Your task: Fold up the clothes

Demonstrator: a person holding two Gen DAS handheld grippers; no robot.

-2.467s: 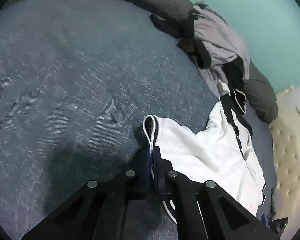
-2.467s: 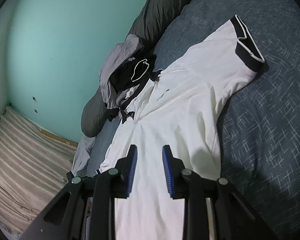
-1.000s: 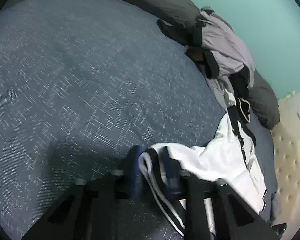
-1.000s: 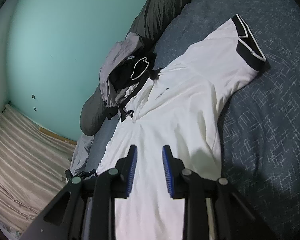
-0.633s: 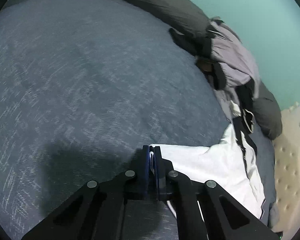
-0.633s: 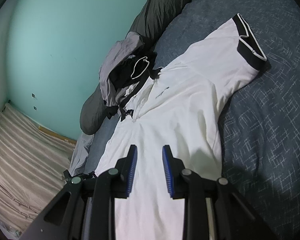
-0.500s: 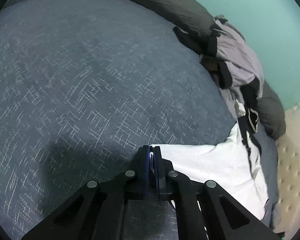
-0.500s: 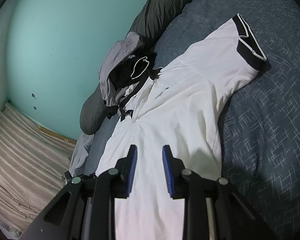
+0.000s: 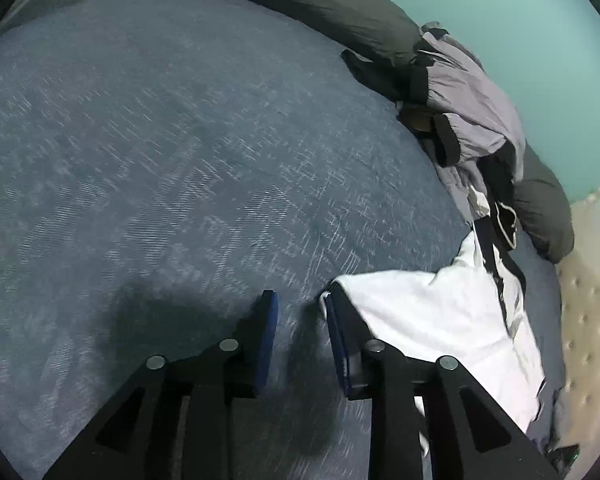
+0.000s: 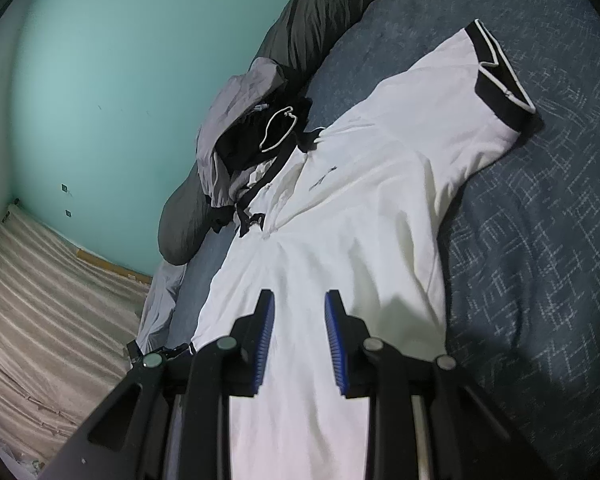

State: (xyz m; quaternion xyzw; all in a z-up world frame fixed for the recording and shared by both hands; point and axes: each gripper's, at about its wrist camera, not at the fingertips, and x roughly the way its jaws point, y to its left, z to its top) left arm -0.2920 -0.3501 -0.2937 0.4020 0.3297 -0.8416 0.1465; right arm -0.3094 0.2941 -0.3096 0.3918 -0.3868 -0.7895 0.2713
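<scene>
Left claw: my left gripper [image 9: 298, 312] is opening; nothing sits between the pads, and the sleeve cuff lies against the outer face of the right-hand finger, no longer pinched.
Right claw: my right gripper [image 10: 298, 312] hangs over the shirt's lower body with its jaws parted and nothing gripped.
Shirt: the white polo shirt [image 10: 364, 200] lies face up on the blue-grey bedspread [image 9: 180, 140], collar toward the far pillows, one black-banded sleeve [image 10: 496, 64] spread out to the right.
Step in hand, as I judge it: letting go of the sleeve I laid out, so the shirt lies flat before the first fold.
Doing it well: I should open fully and lift clear without dragging the cuff, then check that the sleeve lies smooth; a snagged cuff would bunch it again.
Only my left view shows: the wide bare bedspread to the left, and the tufted cream headboard [image 9: 584, 320] at the far right.
Only my right view shows: the whole shirt front with its placket, and the striped floor [image 10: 52, 300] on the left.
Both views show: the heap of grey and black clothes [image 10: 244, 120] against the dark pillow [image 9: 320, 4] below the teal wall [image 10: 120, 60].
</scene>
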